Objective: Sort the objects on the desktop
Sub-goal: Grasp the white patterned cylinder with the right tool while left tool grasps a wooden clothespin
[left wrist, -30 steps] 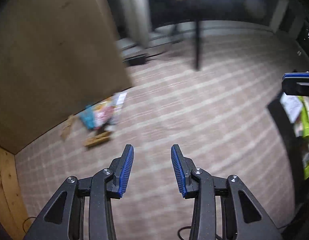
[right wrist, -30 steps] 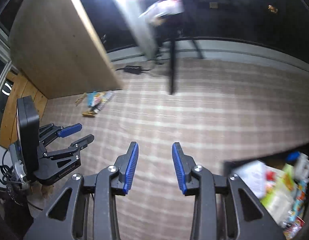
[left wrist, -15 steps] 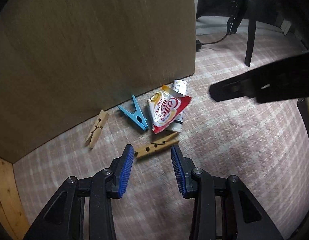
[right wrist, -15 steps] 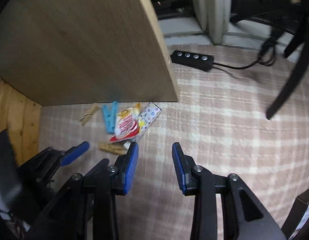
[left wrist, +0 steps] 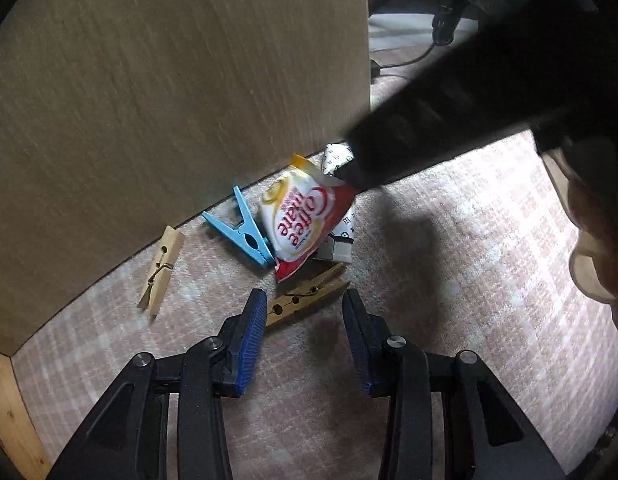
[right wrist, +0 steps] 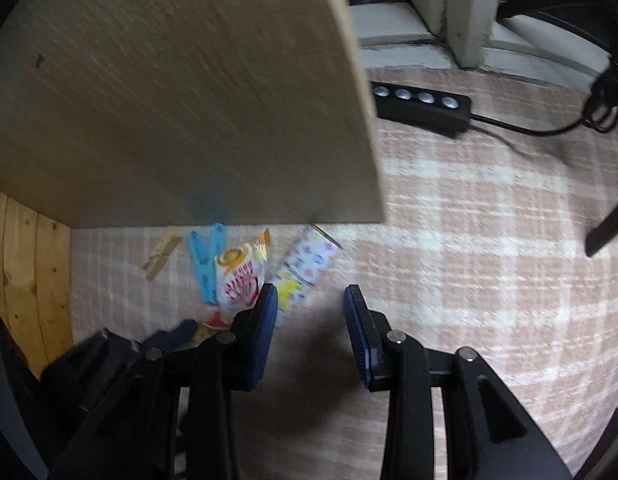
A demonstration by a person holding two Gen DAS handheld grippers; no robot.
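1. Wooden clothes peg (left wrist: 305,294): lies flat on the checked cloth of the tabletop (left wrist: 469,264), just ahead of the left tool (left wrist: 303,334) and partly between its blue pads. Half a second ago it lay further ahead; a second ago this view showed mostly bare cloth. The approach looks nearly complete, with this peg judged the first pick.
2. Left tool: fingers wide apart, holding nothing.
3. Sachet (left wrist: 305,220), yellow, white and red: lies just beyond the peg, its lower corner touching or overlapping the peg's far end. It may be dragged along if the peg is gripped there.
4. Blue clothes peg (left wrist: 239,230): lies beside the sachet on its left, touching its edge.
5. Second wooden clothes peg (left wrist: 161,270): lies apart to the left, close to the board.
6. Patterned white packet (right wrist: 307,266): partly under the sachet, on its right.
7. Right tool (right wrist: 311,322): fingers wide apart, empty; it has closed in on the same heap and now crosses the left view as a dark blurred bar, hiding part of the packet.
8. Upright wooden board (left wrist: 169,100): stands directly behind the heap, limiting reach from the far side.
9. Power strip (right wrist: 421,106): black, lies well apart beyond the board's edge.
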